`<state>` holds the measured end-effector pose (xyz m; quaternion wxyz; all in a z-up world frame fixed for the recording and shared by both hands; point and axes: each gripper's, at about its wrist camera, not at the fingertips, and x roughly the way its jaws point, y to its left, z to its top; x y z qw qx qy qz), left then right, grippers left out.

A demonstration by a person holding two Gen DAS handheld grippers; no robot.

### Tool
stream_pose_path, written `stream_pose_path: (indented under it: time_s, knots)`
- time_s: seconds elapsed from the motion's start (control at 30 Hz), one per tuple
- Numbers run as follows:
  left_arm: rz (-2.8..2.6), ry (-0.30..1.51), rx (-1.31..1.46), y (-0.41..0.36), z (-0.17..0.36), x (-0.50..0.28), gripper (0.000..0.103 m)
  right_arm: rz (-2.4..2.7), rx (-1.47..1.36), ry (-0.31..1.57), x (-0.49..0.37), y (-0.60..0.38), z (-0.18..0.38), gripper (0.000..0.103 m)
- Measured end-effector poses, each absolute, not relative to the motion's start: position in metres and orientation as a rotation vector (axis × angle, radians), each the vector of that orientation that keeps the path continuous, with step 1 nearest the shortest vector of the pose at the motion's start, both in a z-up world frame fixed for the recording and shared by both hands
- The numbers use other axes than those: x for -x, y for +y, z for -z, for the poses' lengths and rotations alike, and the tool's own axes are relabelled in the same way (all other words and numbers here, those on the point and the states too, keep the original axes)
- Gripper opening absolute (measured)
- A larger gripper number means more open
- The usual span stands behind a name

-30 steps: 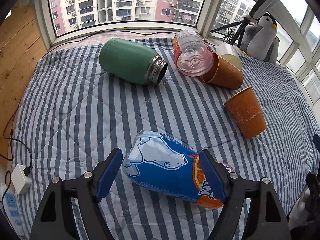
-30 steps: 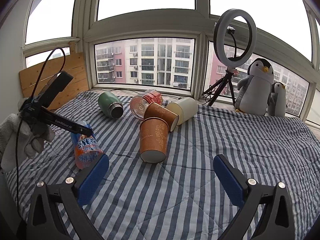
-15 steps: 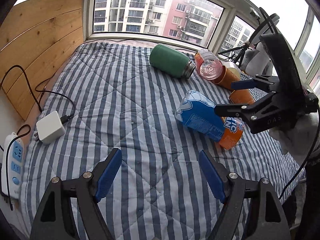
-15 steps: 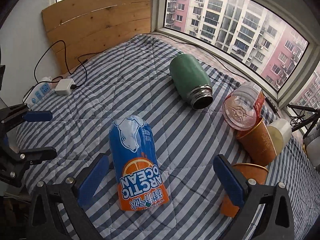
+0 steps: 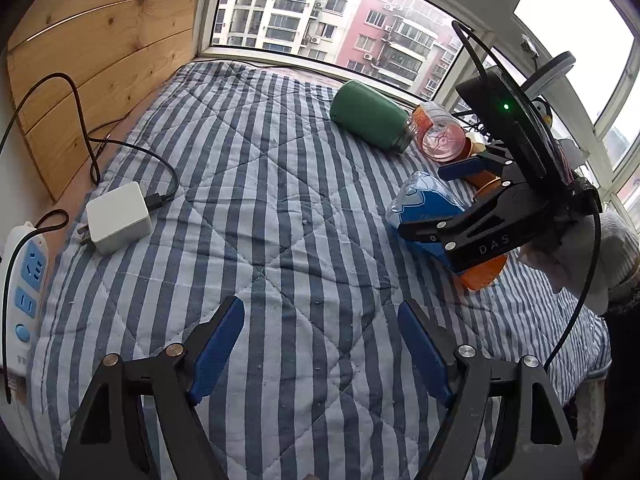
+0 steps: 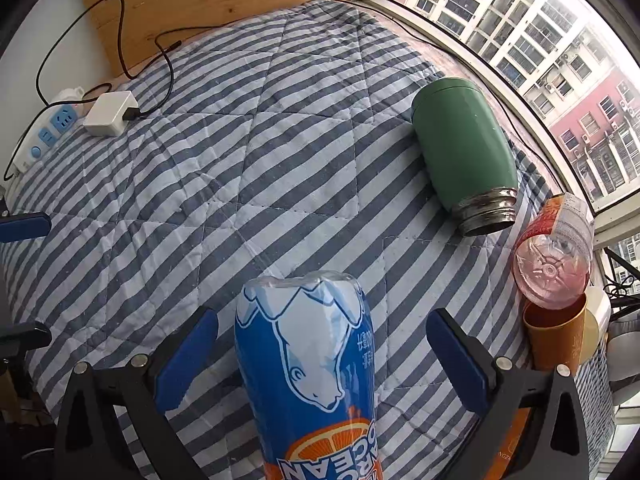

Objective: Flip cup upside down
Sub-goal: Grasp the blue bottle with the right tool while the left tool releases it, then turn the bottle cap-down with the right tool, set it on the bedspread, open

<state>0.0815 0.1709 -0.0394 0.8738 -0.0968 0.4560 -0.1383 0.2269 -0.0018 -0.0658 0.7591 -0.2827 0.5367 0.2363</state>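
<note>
A blue and orange drink bottle (image 6: 312, 344) lies on its side on the striped quilt (image 6: 256, 184). My right gripper (image 6: 320, 360) is open and straddles it, with gaps on both sides. From the left wrist view the right gripper (image 5: 440, 200) sits over the bottle (image 5: 424, 204), held by a gloved hand (image 5: 592, 252). My left gripper (image 5: 320, 354) is open over bare quilt, well left of the bottle. An orange paper cup (image 6: 554, 336) lies on its side at the right; another orange cup (image 6: 512, 440) is half hidden behind my right finger.
A green thermos (image 6: 464, 148) and a clear pink bottle (image 6: 554, 264) lie near the window, with a cream cup (image 6: 598, 320) behind the orange one. A white charger (image 5: 118, 218), a power strip (image 5: 24, 292) and cables lie at the quilt's left edge by the wooden panel.
My left gripper let the bottle lie and drew back to the left. My right gripper swung down and closed in until its open fingers straddle the bottle.
</note>
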Motion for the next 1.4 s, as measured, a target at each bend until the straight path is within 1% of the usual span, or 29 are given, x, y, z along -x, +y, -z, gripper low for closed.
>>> stream_pose_path:
  time_s: [0.07, 0.1, 0.13, 0.27, 0.43, 0.53, 0.63, 0.73, 0.83, 0.97, 1.17, 1.27, 1.4]
  knots:
    - [0.294, 0.954, 0.197, 0.168, 0.041, -0.083, 0.082, -0.501, 0.627, 1.186, -0.227, -0.002, 0.069, 0.089]
    - [0.292, 0.952, 0.194, 0.167, 0.041, -0.083, 0.082, -0.497, 0.621, 1.204, -0.226, -0.004, 0.070, 0.071]
    - [0.291, 0.950, 0.194, 0.167, 0.041, -0.083, 0.082, -0.491, 0.614, 1.216, -0.227, -0.004, 0.072, 0.064]
    - [0.287, 0.941, 0.204, 0.166, 0.039, -0.082, 0.082, -0.487, 0.600, 1.200, -0.220, -0.009, 0.069, 0.065]
    - [0.308, 0.936, 0.195, 0.155, 0.035, -0.079, 0.082, -0.483, 0.508, 1.121, -0.206, -0.029, 0.048, 0.064]
    - [0.335, 0.933, 0.186, 0.144, 0.033, -0.077, 0.082, -0.462, 0.394, 1.044, -0.203, -0.052, 0.030, 0.064]
    - [0.357, 0.931, 0.175, 0.133, 0.031, -0.075, 0.082, -0.438, 0.278, 0.922, -0.195, -0.081, 0.013, 0.064]
    - [0.381, 0.928, 0.174, 0.121, 0.030, -0.074, 0.082, -0.409, 0.118, 0.806, -0.188, -0.117, 0.005, 0.064]
    - [0.402, 0.925, 0.169, 0.110, 0.029, -0.071, 0.082, -0.365, 0.028, 0.704, -0.180, -0.140, 0.006, 0.064]
    - [0.419, 0.921, 0.165, 0.101, 0.028, -0.069, 0.082, -0.337, 0.012, 0.646, -0.168, -0.152, 0.015, 0.064]
    - [0.437, 0.909, 0.171, 0.093, 0.025, -0.066, 0.082, -0.325, 0.002, 0.631, -0.137, -0.169, 0.032, 0.064]
    - [0.452, 0.904, 0.175, 0.088, 0.024, -0.062, 0.082, -0.323, 0.018, 0.577, -0.110, -0.173, 0.030, 0.065]
    - [0.442, 0.870, 0.164, 0.081, 0.022, -0.055, 0.082, -0.329, 0.018, 0.584, -0.086, -0.178, 0.031, 0.065]
